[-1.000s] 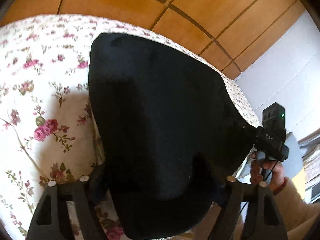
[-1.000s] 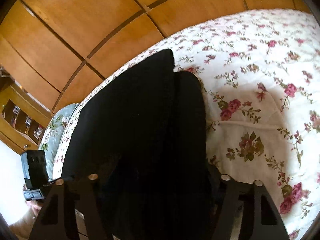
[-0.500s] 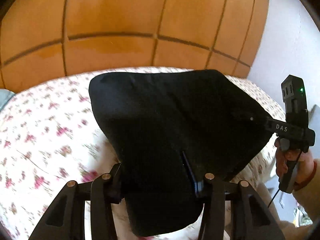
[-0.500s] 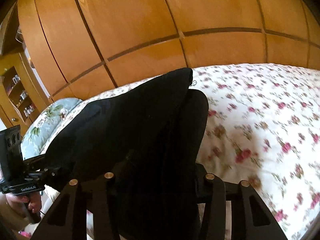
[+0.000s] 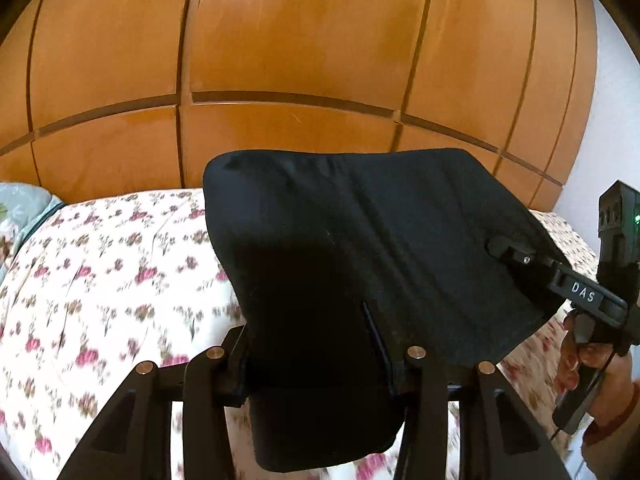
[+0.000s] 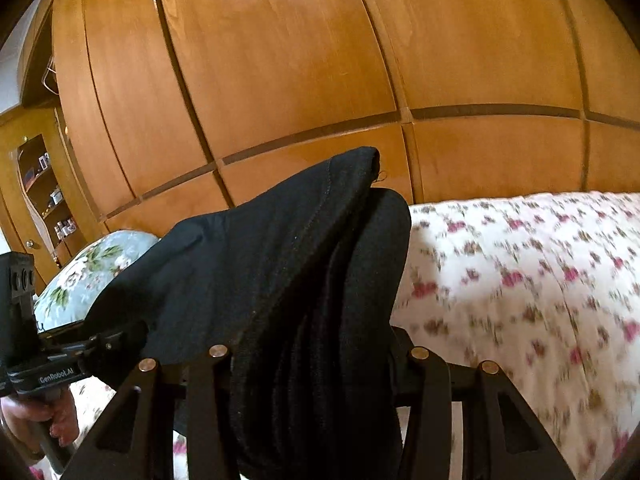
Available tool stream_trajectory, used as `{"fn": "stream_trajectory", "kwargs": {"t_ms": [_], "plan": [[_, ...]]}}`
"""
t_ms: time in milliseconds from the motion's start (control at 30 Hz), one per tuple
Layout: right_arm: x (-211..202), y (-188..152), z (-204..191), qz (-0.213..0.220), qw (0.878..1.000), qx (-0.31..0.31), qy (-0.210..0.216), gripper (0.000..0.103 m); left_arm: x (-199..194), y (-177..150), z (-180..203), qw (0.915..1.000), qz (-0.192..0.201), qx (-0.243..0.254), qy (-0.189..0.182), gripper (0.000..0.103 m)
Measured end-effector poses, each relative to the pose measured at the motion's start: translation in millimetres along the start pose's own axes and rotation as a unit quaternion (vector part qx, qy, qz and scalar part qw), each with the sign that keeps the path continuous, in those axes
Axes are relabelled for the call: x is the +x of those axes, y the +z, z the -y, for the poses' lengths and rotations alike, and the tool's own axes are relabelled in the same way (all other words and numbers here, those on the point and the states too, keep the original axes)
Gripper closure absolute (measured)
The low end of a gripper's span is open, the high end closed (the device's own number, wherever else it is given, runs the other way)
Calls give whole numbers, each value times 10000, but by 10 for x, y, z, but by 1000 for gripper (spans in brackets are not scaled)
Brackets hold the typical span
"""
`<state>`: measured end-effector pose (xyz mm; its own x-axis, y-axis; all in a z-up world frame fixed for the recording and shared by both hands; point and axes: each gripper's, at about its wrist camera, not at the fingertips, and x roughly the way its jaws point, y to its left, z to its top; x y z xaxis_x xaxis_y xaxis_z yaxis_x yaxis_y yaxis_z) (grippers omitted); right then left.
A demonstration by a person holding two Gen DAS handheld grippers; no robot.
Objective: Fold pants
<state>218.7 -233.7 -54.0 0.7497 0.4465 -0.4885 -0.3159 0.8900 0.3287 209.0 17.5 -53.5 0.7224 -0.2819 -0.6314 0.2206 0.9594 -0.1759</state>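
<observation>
— Since a second ago you have lifted both ends: the black fabric pants (image 5: pixel 360 248) that lay flat on the floral quilted bed (image 5: pixel 100 280) now hang raised in front of the orange-brown wooden panelled wall (image 5: pixel 300 40).

— And from the left wrist?

— Your left hand-held gripper (image 5: pixel 320 364) is clamped on a thick fold of the pants. Across the cloth, your right hand-held gripper (image 5: pixel 516 256) pinches the far edge, and your hand (image 5: pixel 580 364) shows below it.

— From the right wrist?

— Your right hand-held gripper (image 6: pixel 316 360) is closed on bunched layers of the pants (image 6: pixel 260 260). The left one (image 6: pixel 100 344) bites the cloth at lower left, by a pale green floral pillow (image 6: pixel 92 268).
</observation>
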Motion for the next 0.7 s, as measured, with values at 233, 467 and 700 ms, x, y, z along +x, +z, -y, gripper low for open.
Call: {"fn": "stream_trajectory", "kwargs": {"t_ms": [233, 467, 700], "plan": [[416, 90, 182, 2, 9999, -5, -123, 56, 451, 165, -25, 9991, 112, 193, 367, 57], [751, -160, 513, -469, 9974, 543, -107, 49, 736, -43, -39, 9971, 129, 466, 595, 55], [844, -176, 600, -629, 9952, 749, -65, 41, 794, -90, -99, 9981, 119, 295, 527, 46]]}}
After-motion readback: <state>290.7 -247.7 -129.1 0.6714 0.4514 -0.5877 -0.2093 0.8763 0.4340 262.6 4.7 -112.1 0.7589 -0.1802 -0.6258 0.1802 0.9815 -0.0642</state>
